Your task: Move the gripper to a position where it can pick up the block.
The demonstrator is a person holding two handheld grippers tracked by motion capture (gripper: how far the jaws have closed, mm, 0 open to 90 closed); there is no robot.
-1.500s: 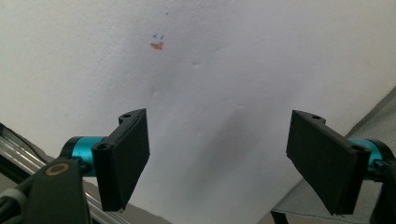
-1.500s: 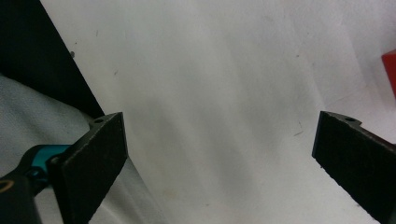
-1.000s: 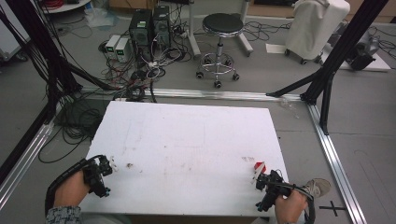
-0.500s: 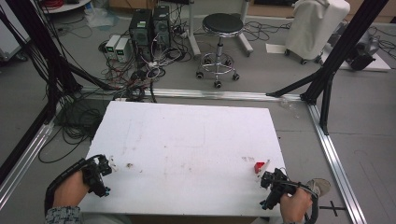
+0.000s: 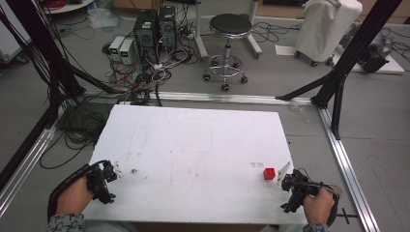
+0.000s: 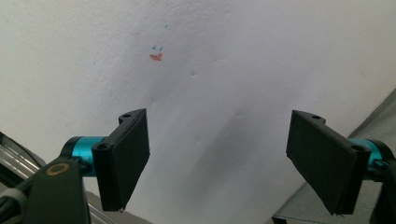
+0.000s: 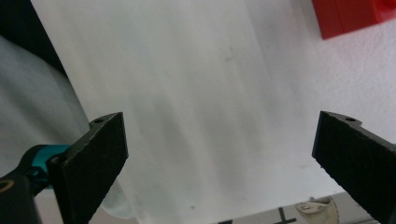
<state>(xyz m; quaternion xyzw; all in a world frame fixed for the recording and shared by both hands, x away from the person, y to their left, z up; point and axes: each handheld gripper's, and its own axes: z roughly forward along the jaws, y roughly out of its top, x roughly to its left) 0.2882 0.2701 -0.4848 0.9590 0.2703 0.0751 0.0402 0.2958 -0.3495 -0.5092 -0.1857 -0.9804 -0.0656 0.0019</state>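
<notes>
A small red block [image 5: 269,173] lies on the white table board [image 5: 193,145] near its front right corner. In the right gripper view the red block [image 7: 350,16] is at the top right. My right gripper [image 5: 289,182] is just right of it and nearer to me, apart from it. The right gripper [image 7: 224,158] is open wide over bare board with nothing between its jaws. My left gripper [image 5: 110,173] rests at the front left edge. The left gripper [image 6: 224,158] is also open and holds nothing.
A small white piece [image 5: 283,170] lies beside the red block. Faint orange and blue marks [image 6: 156,56] dot the board ahead of the left gripper. Aluminium frame rails [image 5: 338,145] border the table. A stool [image 5: 227,24], computers [image 5: 150,26] and cables sit on the floor beyond.
My right gripper has drawn back a little from the red block, toward the right front corner. The block stays where it was. The left gripper has barely moved.
</notes>
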